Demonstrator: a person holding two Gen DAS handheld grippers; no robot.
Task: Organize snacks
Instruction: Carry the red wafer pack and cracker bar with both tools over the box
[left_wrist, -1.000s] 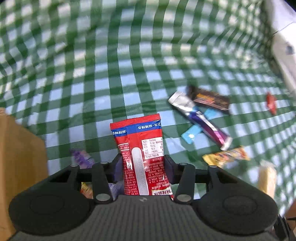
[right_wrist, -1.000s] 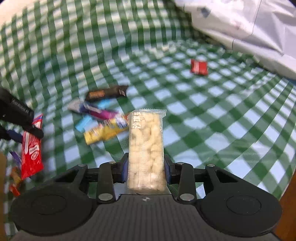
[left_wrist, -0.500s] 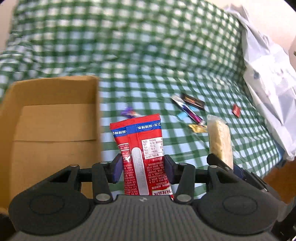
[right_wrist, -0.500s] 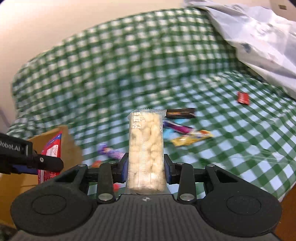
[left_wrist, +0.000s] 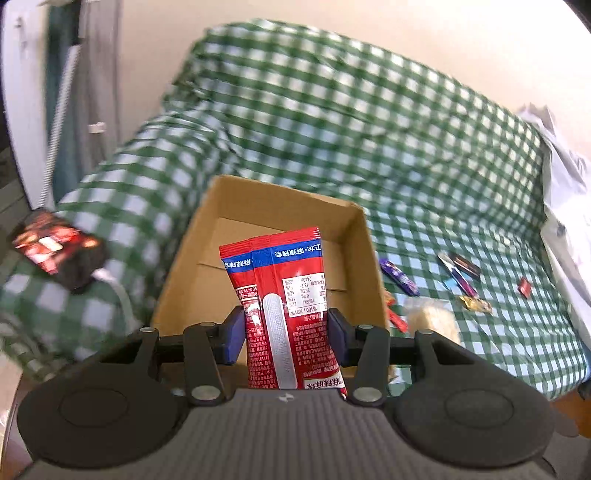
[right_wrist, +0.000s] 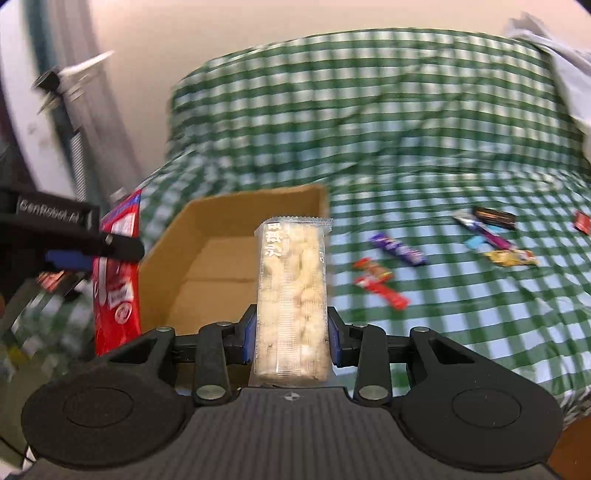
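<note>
Cardboard box (left_wrist: 364, 236) now ahead — left gripper (left_wrist: 284, 338) clamps red packet (left_wrist: 284, 295), right gripper (right_wrist: 291, 341) seemingly puffed-snack pack (right_wrist: 293, 295).

We note bed (left_wrist: 424, 155) under green checked cover. Open cardboard box (left_wrist: 365, 236) on it; loose snack wrappers (right_wrist: 399, 251) scattered beside box; black packet (left_wrist: 59, 254) at left edge.

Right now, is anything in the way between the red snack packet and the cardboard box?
Nothing visible blocks it. The left gripper holds the red snack packet upright right in front of the open cardboard box, whose floor looks bare. The right gripper holds a clear pale snack pack off to the side.
</note>
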